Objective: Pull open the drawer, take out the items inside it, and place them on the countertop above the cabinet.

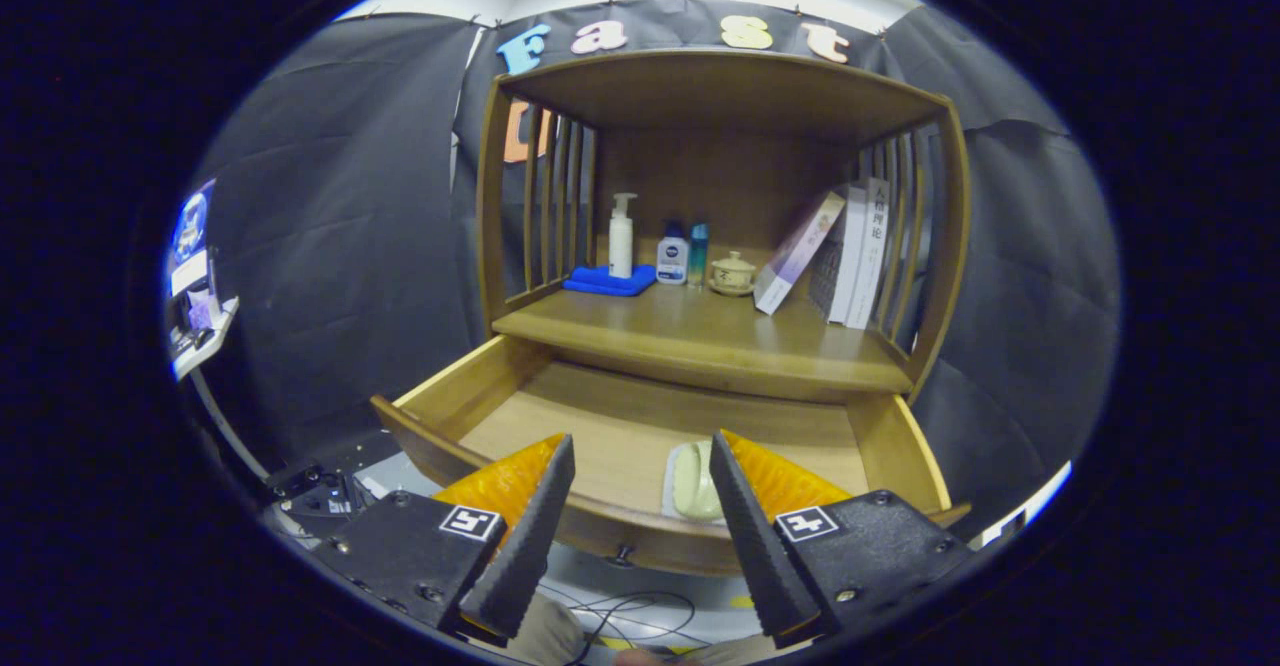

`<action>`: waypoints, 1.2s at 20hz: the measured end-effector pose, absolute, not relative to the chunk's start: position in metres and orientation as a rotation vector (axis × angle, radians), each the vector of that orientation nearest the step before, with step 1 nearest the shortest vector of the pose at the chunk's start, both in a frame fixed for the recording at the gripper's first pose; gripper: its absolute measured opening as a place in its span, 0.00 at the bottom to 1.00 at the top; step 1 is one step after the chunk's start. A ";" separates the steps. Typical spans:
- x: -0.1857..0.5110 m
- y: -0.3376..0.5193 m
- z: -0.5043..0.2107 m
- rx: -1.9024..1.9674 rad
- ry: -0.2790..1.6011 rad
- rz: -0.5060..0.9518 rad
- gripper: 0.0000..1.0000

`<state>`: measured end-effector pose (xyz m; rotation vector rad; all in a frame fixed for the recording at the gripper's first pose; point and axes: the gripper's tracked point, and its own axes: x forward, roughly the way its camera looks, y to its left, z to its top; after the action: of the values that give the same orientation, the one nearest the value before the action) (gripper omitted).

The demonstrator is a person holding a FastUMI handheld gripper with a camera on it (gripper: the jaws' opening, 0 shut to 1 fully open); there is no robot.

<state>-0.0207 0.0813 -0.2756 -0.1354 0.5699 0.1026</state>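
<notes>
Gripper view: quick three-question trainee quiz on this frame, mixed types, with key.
1. True or false: the wooden drawer under the shelf is shut.
2. The pale green soap-like item in a clear dish lies: A) on the shelf, B) inside the drawer by the front wall, C) on the floor.
3. Fill in: the gripper fingers are ___, holding nothing.

Key: 1 false, it is pulled open. 2 B, just beside one fingertip. 3 open, hovering above the drawer's front wall; the white pump bottle on the blue pad stands far beyond them.
</notes>
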 end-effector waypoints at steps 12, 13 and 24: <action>0.038 0.046 -0.341 -0.122 0.977 0.116 0.94; 0.040 0.046 -0.346 -0.110 1.010 0.116 0.94; 0.053 0.036 -0.395 -0.171 1.200 0.101 0.86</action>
<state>0.0532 0.0357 -0.3949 -0.1711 1.2004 0.1014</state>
